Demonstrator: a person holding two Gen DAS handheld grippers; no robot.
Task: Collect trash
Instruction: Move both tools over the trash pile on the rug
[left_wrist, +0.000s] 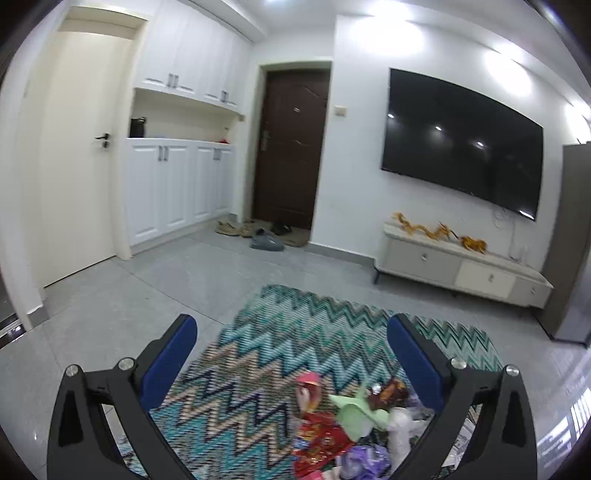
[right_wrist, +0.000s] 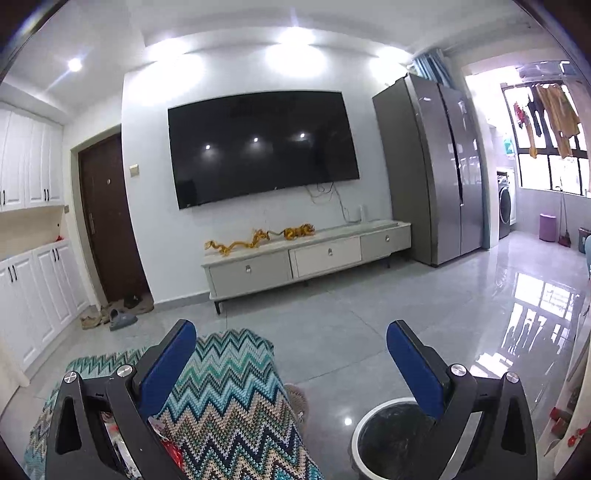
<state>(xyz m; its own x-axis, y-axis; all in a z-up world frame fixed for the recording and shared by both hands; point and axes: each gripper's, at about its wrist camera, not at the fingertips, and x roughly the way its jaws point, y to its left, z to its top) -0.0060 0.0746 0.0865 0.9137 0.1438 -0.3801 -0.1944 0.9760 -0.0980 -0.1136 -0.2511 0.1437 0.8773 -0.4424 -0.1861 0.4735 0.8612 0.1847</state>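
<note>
The pile of trash, with red wrappers, a green paper and purple plastic, lies on the zigzag rug, low between the fingers of the left gripper and closer to its right finger. Both grippers are spread wide and hold nothing; the right gripper hangs above the floor with a fold of the same rug beside its left finger. Only the right wrist view shows the white-rimmed trash bin with a black liner, just under its right finger, while only the left wrist view shows the whole pile.
</note>
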